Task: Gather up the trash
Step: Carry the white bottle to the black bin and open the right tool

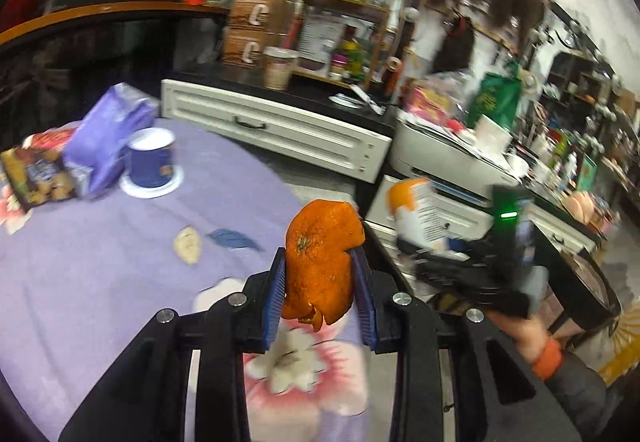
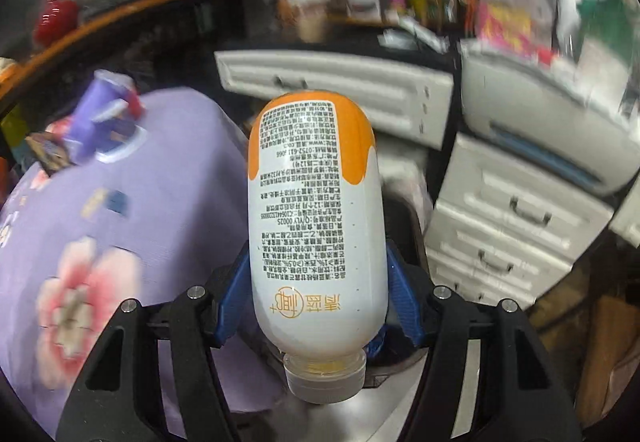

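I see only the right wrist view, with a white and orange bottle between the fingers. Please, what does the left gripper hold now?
Observer: The left gripper is shut on an orange peel.
Operator: Is trash left on the table?
Observer: Yes, a small pale scrap lies on the purple cloth.
Operator: Anything beside it?
Observer: A dark blue scrap, lying apart from it.
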A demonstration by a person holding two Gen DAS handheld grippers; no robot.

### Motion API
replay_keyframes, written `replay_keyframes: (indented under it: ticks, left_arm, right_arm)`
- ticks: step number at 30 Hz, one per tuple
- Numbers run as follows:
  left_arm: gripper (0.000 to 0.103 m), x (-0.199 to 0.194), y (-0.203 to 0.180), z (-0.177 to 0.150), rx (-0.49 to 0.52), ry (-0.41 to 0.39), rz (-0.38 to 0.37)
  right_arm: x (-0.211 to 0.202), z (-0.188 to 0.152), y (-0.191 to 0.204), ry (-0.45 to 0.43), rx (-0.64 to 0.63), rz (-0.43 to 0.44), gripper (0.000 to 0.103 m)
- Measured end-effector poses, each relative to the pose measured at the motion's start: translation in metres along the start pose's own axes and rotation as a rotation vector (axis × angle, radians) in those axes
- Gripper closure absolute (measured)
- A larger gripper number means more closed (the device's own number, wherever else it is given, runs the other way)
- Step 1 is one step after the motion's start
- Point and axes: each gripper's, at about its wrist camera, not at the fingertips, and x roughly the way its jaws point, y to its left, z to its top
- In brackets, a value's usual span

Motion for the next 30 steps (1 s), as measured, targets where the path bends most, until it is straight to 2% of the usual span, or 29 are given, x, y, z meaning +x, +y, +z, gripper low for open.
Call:
replay_keyframes:
  ticks: [4, 10, 15, 19, 24, 30]
  left_arm:
    - [0.071, 0.010, -0.021, 0.003, 0.054, 0.018, -0.023]
    - [0.071, 0.027, -0.033, 0.001, 0.084, 0.053, -0.035]
    - [0.071, 0.045, -0.042, -0.003, 0.102, 0.087, -0.046]
    - [0.071, 0.058, -0.044, -0.002, 0.093, 0.113, -0.063]
    - [0.071, 0.080, -0.057, -0.003, 0.125, 0.152, -0.067]
    - [0.071, 0.128, -0.080, -0.014, 0.162, 0.245, -0.073]
  right_arm:
    - [0.053, -0.010, -0.020, 0.106, 0.098, 0.029, 0.040]
    - [0.129, -0.029, -0.031, 0.246, 0.113, -0.044, 0.040]
    - [0.160, -0.041, -0.040, 0.286, 0.121, -0.070, 0.040]
    - [0.163, -0.044, -0.044, 0.283, 0.114, -0.090, 0.039]
    - [0.133, -0.042, -0.059, 0.211, 0.148, -0.079, 0.039]
    - [0.080, -0.056, -0.090, 0.145, 0.146, -0.185, 0.036]
